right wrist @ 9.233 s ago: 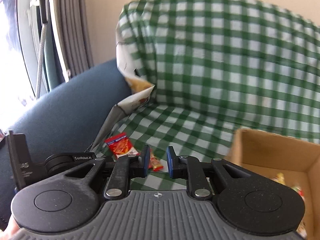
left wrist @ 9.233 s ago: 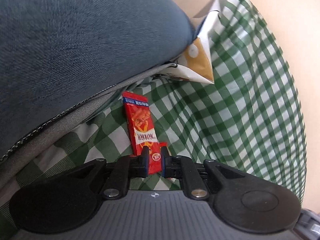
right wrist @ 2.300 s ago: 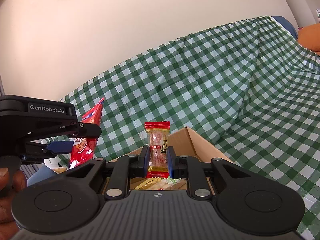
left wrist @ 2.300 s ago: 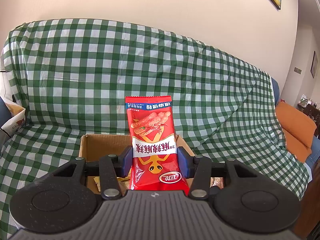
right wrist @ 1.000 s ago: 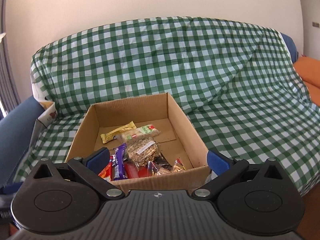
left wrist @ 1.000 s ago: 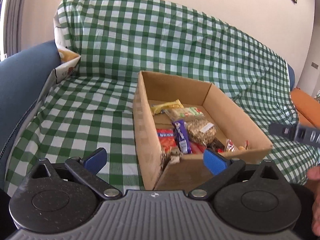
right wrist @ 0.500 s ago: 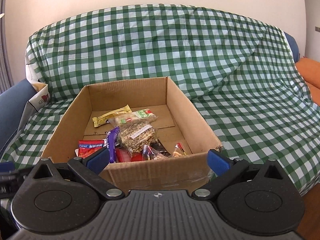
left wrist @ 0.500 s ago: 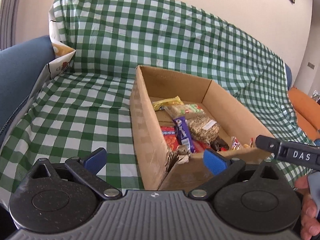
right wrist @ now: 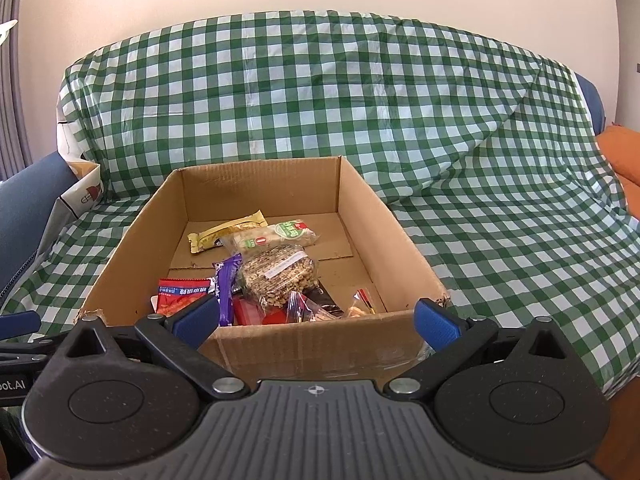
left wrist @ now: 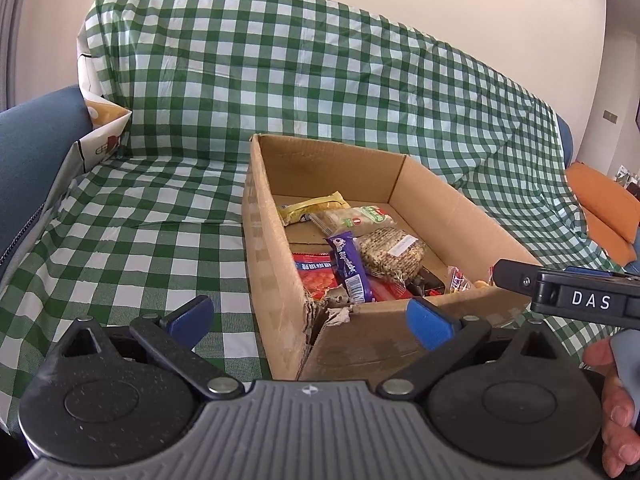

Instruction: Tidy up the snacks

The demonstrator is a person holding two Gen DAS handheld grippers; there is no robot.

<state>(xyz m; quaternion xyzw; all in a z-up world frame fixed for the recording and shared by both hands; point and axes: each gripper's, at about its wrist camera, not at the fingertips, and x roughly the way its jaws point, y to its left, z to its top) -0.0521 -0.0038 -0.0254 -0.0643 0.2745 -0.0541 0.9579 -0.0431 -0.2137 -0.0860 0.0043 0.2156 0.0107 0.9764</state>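
A cardboard box [left wrist: 264, 236] [right wrist: 368, 204] sits on a sofa under a green checked cloth [left wrist: 168, 128] [right wrist: 460, 152]. Inside lie several snacks: a red packet [left wrist: 316, 276] [right wrist: 180, 294], a purple bar [left wrist: 348, 266] [right wrist: 226, 284], a seed cake [left wrist: 390, 248] [right wrist: 278, 272], a yellow bar [left wrist: 312, 208] [right wrist: 228, 234] and a green-labelled packet [left wrist: 352, 218] [right wrist: 276, 236]. My left gripper [left wrist: 310, 316] is open and empty in front of the box's near left corner. My right gripper [right wrist: 316, 318] is open and empty before the box's near wall; its body [left wrist: 568, 292] shows at the right of the left wrist view.
A blue armrest [left wrist: 28, 160] [right wrist: 24, 204] with a folded paper bag [left wrist: 100, 136] [right wrist: 78, 192] stands on the left. An orange cushion [left wrist: 600, 204] [right wrist: 622, 152] lies at the far right. A hand [left wrist: 616, 408] holds the right gripper. The box's near left corner [left wrist: 320, 312] is torn.
Both grippers, open and empty, have edged closer to the box, whose near wall now fills more of each view. The red packet and the small bar they held earlier are no longer in them.
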